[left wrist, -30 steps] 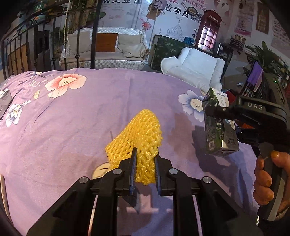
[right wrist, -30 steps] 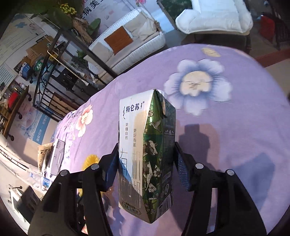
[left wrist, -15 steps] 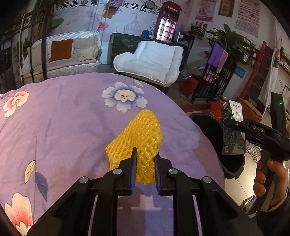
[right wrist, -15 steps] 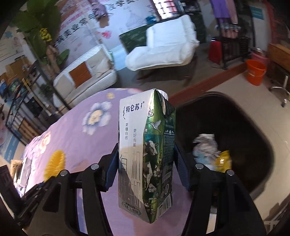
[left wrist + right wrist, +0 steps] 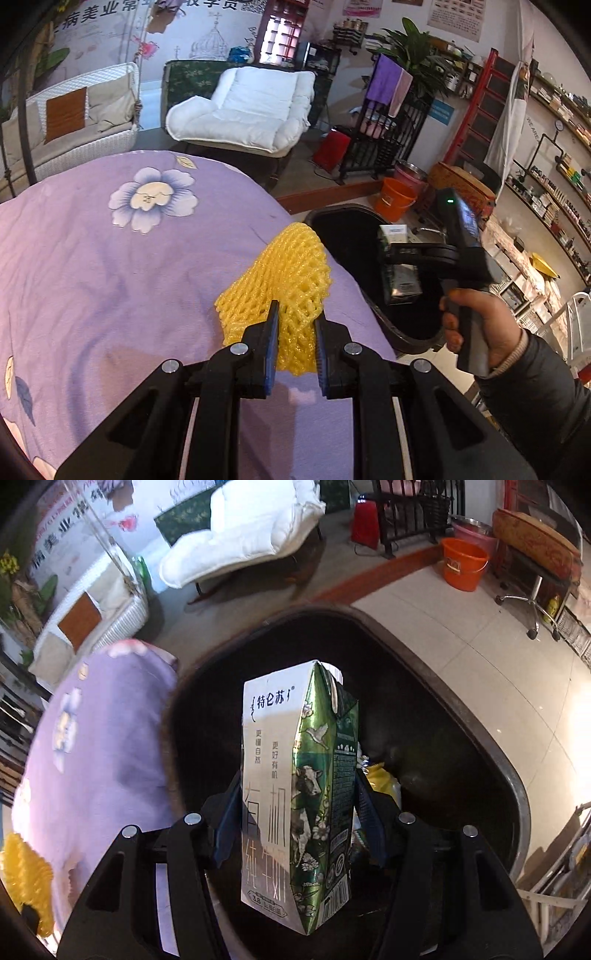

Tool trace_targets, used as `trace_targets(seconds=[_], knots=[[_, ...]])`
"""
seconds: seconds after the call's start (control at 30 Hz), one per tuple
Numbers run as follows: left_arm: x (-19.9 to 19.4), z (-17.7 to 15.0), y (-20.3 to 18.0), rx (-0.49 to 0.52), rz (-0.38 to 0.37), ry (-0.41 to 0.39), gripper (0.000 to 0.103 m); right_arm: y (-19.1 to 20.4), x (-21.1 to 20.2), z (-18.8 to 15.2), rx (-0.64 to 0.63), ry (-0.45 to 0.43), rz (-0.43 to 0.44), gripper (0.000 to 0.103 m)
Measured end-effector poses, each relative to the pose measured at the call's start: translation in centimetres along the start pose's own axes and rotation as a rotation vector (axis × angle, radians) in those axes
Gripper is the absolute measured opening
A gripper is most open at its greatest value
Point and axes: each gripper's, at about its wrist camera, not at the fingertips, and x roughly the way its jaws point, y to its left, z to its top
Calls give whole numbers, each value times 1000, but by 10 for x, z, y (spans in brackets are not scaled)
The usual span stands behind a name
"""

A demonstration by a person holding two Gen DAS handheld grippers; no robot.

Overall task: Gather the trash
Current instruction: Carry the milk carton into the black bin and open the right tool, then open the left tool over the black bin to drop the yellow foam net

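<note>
My left gripper [image 5: 294,325] is shut on a yellow foam fruit net [image 5: 284,273], held over the purple flowered tablecloth [image 5: 110,266] near its right edge. My right gripper [image 5: 295,794] is shut on a green and white milk carton [image 5: 295,794], upright, directly over the open black trash bin [image 5: 443,716]. In the left wrist view the right gripper [image 5: 399,254] holds the carton [image 5: 400,273] above the bin [image 5: 343,236]. Crumpled trash [image 5: 380,779] lies in the bin's bottom. The net's edge shows in the right wrist view [image 5: 26,875].
An orange bucket [image 5: 393,194] and a pink basin [image 5: 408,173] stand on the floor behind the bin. A white padded chair [image 5: 243,107] and a black metal rack [image 5: 388,122] are further back. Shelves line the right wall.
Both grippers have swung right from over the table. The carton has moved from beside the bin to directly over its opening. The net has come to the table's right edge.
</note>
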Motion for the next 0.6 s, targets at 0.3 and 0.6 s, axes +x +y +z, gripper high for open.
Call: trace_targets(seconds=[0.3,0.6], knots=[[36,17,-34,39,-103,68,18,-19,-23,-21,-13,-88,-8,64],[95,38,-83,73,-223,168,18,-34,-100,-65,-40,-305,-102,73]])
